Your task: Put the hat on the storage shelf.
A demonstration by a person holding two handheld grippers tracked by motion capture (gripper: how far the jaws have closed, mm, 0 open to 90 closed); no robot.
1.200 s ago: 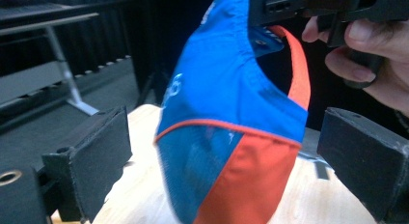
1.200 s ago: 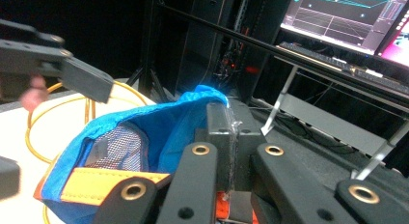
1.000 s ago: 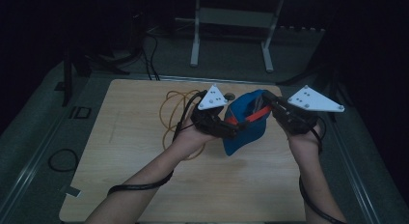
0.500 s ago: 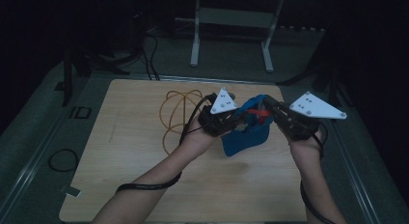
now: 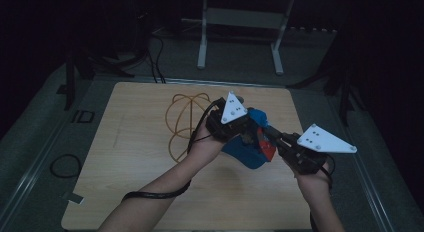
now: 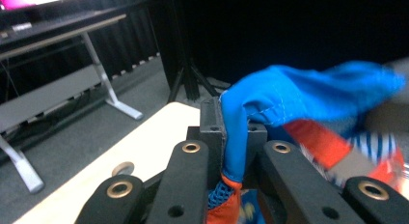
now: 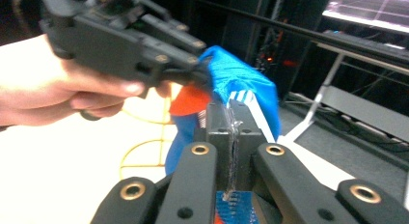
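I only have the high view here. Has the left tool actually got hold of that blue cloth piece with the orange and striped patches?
Observer: Yes. In the left gripper view the left tool is shut on a stitched edge of the blue cloth piece.
Operator: And the right tool?
Observer: In the right gripper view the right tool is shut too, pinching a thin fold of the cloth. The striped patch lies just beyond its jaws.

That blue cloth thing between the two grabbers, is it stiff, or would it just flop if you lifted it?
Probably floppy: the blue cloth piece sags and folds between the left gripper and the right gripper, both shut on its fabric. It looks light, since thin pinches of hem hold it above the table. The woven surface seems unlikely to slip.
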